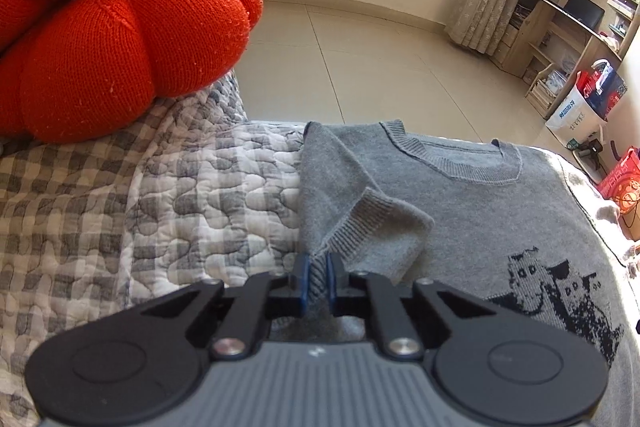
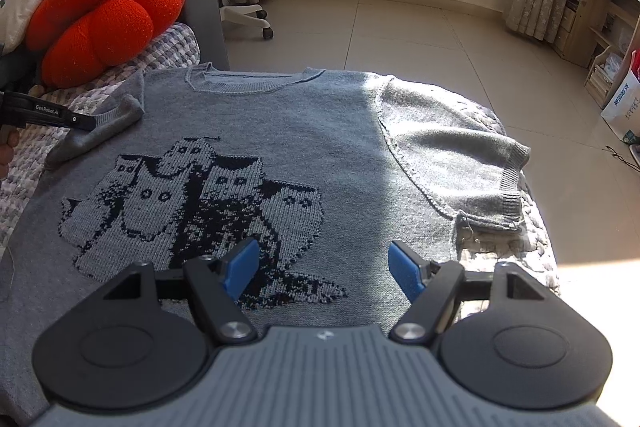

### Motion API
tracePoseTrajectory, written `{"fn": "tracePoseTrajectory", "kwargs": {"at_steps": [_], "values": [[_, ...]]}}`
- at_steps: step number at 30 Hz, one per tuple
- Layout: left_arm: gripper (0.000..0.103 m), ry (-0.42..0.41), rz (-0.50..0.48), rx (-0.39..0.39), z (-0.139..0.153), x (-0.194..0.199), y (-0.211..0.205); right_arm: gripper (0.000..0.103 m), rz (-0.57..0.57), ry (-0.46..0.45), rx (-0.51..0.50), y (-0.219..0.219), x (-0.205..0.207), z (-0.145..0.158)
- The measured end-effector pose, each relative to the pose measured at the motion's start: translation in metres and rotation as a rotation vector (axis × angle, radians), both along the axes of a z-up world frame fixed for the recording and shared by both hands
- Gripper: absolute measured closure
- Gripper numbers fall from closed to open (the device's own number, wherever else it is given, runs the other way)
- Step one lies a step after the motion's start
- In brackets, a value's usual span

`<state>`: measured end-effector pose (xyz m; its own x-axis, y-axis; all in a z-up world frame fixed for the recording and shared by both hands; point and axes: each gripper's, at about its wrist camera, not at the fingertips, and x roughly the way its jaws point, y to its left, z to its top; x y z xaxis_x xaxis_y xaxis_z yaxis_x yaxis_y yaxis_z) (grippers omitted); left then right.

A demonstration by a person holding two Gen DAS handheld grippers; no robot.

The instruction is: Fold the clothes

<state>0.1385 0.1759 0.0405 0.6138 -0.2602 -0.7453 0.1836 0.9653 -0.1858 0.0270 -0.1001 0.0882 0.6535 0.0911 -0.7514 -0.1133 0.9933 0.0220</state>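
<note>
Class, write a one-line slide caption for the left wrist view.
Left gripper shut on the grey sweater's sleeve cuff, beside an orange cushion.

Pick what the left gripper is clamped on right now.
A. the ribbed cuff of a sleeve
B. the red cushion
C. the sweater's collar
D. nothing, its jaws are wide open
A: the left gripper has its blue pads pinched on the ribbed cuff of the grey sweater's sleeve, folded in over the body.

One grey sweater (image 2: 304,131) lies on one quilted bed cover (image 1: 160,187). One orange cushion (image 2: 108,15) sits there too. Two grippers show.
</note>
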Motion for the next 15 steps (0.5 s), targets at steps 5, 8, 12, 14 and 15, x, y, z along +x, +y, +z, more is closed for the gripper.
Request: {"fn": "tracePoseTrajectory", "kwargs": {"at_steps": [5,8,12,14,15], "values": [[0.095,-0.019,0.000,-0.012,0.015,-0.008,0.003,0.028,0.015,-0.001,-0.008,0.005,0.003,0.000],[0.095,-0.024,-0.020,-0.033,0.023,-0.014,-0.001,0.028,0.018,-0.002,-0.017,0.007,0.005,-0.001],[0.089,-0.013,-0.043,-0.059,0.026,-0.020,-0.004,0.028,0.008,0.001,-0.020,0.007,0.008,-0.002],[0.071,-0.002,-0.022,-0.050,0.023,-0.020,0.000,0.028,0.004,0.001,-0.021,0.007,0.008,-0.002],[0.067,0.004,-0.003,-0.041,0.021,-0.021,0.005,0.028,0.003,0.001,-0.021,0.008,0.008,-0.002]]}}
